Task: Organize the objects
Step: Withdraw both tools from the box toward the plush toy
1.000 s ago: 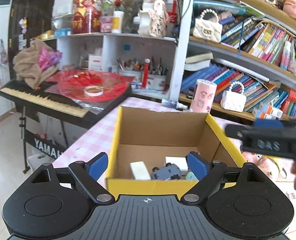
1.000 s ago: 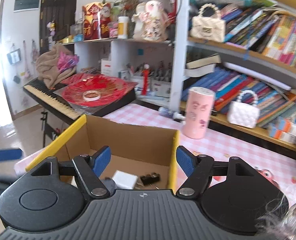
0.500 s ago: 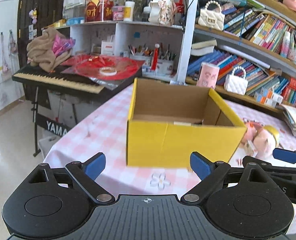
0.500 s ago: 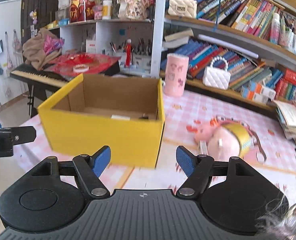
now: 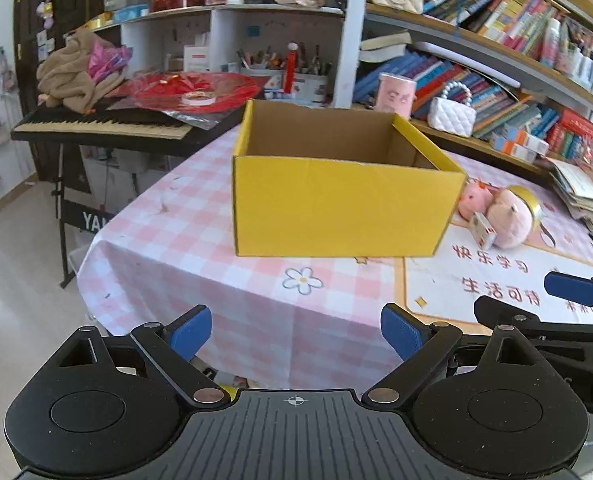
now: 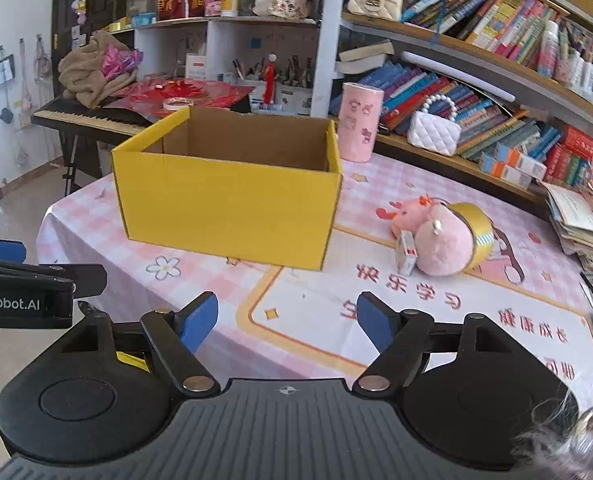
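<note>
Left tongs (image 5: 294,332) spread, right tongs (image 6: 286,322) opening, empty; pink cylinder (image 6: 359,122) unobstructed only rightward

We read "enRobot.AI", cut off at the frame edge, on the side of the left gripper (image 6: 24,304). White letters "YA", then cut off, stand on the keyboard stand (image 5: 92,222). The mat (image 5: 496,276) on the bench shows red Chinese characters, "快乐学习" and "生活可待".

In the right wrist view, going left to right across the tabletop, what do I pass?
Yellow cardboard box → small white-and-red carton leaning at the plush → pink plush toy → gold tape roll → stack of papers and books at the right edge.
</note>
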A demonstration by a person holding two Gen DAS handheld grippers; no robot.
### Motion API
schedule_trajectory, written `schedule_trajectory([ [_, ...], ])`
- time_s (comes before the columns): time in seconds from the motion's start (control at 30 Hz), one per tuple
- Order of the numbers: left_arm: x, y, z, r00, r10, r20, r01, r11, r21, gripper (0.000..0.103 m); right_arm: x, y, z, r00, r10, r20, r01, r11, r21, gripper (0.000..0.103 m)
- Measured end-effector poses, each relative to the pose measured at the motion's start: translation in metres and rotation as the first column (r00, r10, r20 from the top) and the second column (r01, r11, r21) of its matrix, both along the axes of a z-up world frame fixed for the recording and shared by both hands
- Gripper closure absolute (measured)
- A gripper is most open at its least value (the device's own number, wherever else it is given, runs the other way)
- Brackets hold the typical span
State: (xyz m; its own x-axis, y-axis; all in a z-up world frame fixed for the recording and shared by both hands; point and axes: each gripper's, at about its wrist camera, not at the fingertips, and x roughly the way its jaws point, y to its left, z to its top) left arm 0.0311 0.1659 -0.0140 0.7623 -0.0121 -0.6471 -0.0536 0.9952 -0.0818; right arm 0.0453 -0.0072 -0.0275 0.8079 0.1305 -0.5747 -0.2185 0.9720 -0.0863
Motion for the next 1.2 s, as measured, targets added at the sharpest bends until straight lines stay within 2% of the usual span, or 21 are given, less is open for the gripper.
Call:
schedule_trajectory([
  [0.4, -0.003, -0.036, -0.006, 0.99, -0.136, -0.023, 0.136, 0.991, -0.004, 0.01, -0.026, -0.039, -0.006, 0.987, -0.16, -0.02, 0.161, 0.987, 0.018, 0.027],
  [0.77, 0.009, -0.083, -0.008, 0.96, -0.277, -0.035, 0.277, 0.961, 0.006, 0.009, -0.037, -0.084, -0.009, 0.953, -0.302, -0.037, 0.303, 0.953, 0.029, 0.027],
  [1.2, 0.04, -0.145, -0.016, 0.927, -0.369, -0.069, 0.37, 0.929, -0.006, 0.009, -0.026, -0.142, -0.014, 0.92, -0.387, -0.064, 0.389, 0.921, 0.01, 0.027],
])
